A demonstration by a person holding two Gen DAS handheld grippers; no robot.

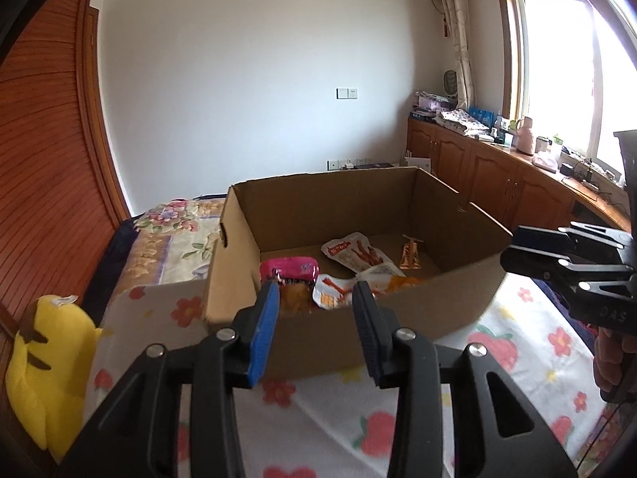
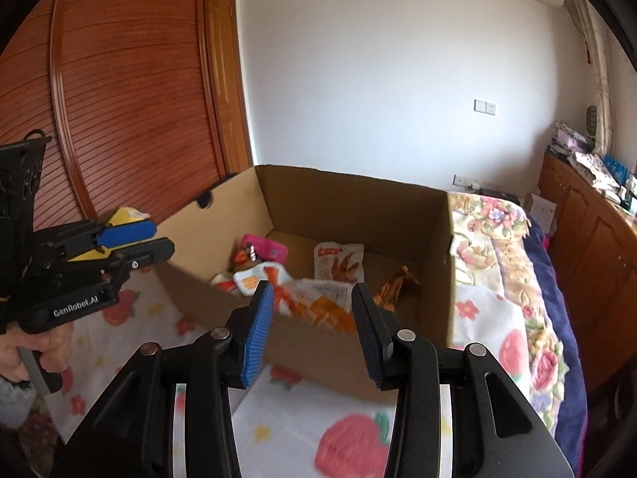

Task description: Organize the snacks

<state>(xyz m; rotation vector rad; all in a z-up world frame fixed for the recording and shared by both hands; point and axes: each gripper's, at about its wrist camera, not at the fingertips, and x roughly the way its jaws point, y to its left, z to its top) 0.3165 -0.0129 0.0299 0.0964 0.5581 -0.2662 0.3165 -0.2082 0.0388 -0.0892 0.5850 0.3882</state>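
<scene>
1. Where the left wrist view looks along its own fingers, the left gripper [image 1: 314,298] stands with its jaws apart and nothing between the pads, poised just short of the near wall of an open cardboard box [image 1: 358,314]. The box sits on a strawberry-print blanket [image 1: 517,342] spread over a bed. Inside lie the snacks: a pink packet [image 1: 290,269] near the left wall, a white pouch with an orange picture [image 1: 354,255] towards the middle, a small white and orange packet [image 1: 330,292] close to the near wall, and a brown twisted wrapper [image 1: 410,257] to the right. A yellow plush toy [image 1: 43,354] rests at the left edge of the blanket. The right gripper [image 1: 513,257] enters from the right beside the box's right corner; I cannot tell from this side how its fingers stand

2. Where the right wrist view takes over, the right gripper [image 2: 312,304] shows its jaws parted and empty, just before the near wall of the box [image 2: 318,342]. The same snacks lie on the box floor, with the pink packet [image 2: 270,249] at the back left and the brown wrapper [image 2: 398,285] to the right. The left gripper [image 2: 155,241], held by a hand [image 2: 24,354], hovers by the box's left corner with a slight gap between its fingers
</scene>
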